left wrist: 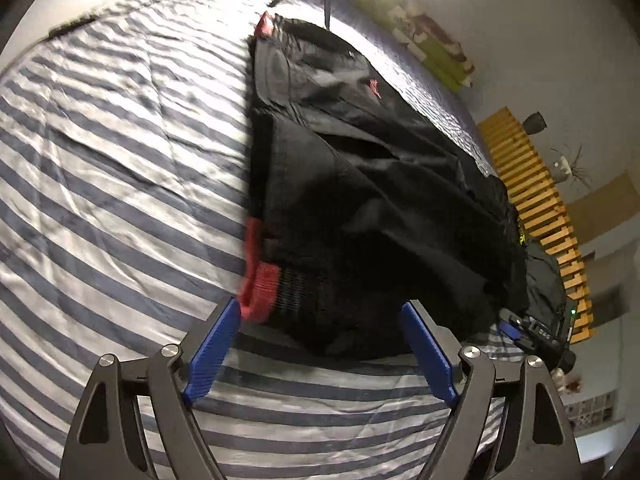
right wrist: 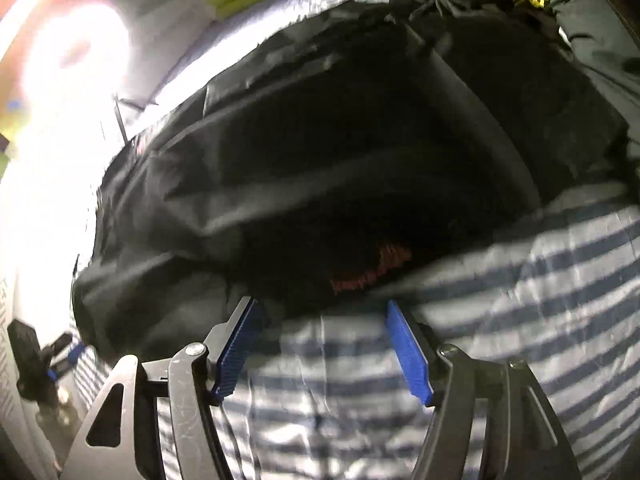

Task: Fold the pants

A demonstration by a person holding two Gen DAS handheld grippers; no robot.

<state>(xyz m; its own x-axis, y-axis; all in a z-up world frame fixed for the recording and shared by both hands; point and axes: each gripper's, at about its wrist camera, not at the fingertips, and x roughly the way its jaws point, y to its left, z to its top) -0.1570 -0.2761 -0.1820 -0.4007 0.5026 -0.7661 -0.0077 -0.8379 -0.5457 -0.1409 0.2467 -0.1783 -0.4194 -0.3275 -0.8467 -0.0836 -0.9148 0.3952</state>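
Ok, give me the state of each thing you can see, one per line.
black pants: folded over in layers on the bed, red cuff showing, not gripped
left gripper: open, at the pants' near edge
right gripper: open, at the pants' edge, holding nothing
striped bedspread: spread out, wrinkled

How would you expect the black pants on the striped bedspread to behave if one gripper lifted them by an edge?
The black pants would probably sag and unfold: they lie in soft creased layers. The sheen suggests thin, perhaps slippery fabric. The red ribbed cuff looks thicker and may grip better.
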